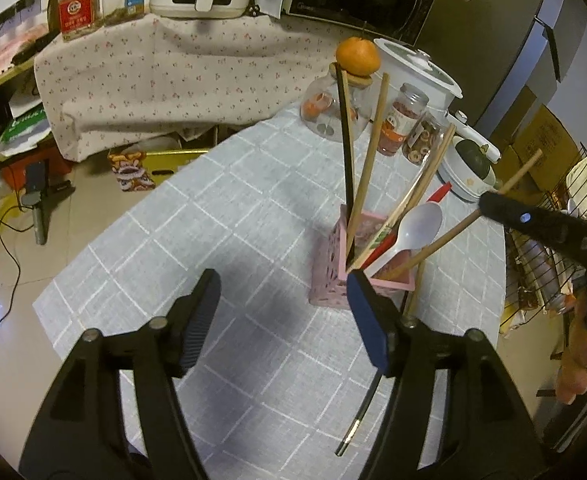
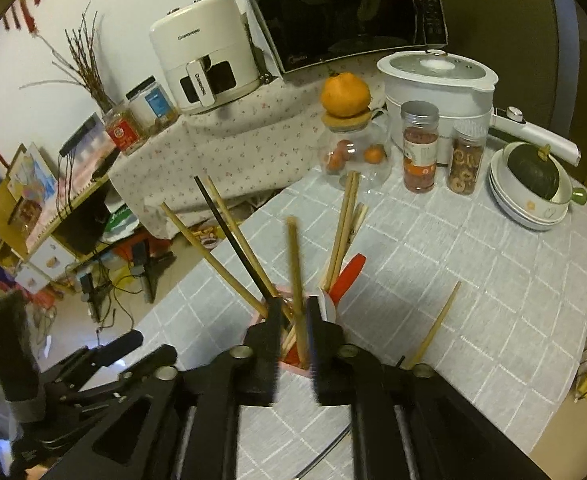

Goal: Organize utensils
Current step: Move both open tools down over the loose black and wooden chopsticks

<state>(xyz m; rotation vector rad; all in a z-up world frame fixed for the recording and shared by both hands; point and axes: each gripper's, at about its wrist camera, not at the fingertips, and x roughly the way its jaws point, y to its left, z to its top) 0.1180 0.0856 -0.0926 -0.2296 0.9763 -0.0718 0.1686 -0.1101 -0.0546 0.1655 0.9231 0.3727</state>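
Observation:
A pink utensil holder (image 1: 327, 276) stands on the grey checked tablecloth (image 1: 229, 216). It holds several wooden chopsticks, a black chopstick (image 1: 345, 148), a white spoon (image 1: 415, 228) and a red utensil. My left gripper (image 1: 283, 292) is open and empty, just in front of the holder. My right gripper (image 2: 295, 320) is shut on a wooden chopstick (image 2: 295, 276) whose lower end is in the holder (image 2: 289, 360); in the left wrist view that chopstick (image 1: 453, 236) leans right. A black chopstick (image 1: 363, 408) and a wooden chopstick (image 2: 437, 324) lie on the table.
Behind the holder stand a glass jar with an orange on top (image 2: 345, 96), two spice jars (image 2: 419, 148), a white cooker (image 2: 437, 84) and bowls with a green squash (image 2: 533, 184). A microwave (image 2: 345, 12) sits at the back. A wire rack (image 1: 565, 248) is at the right.

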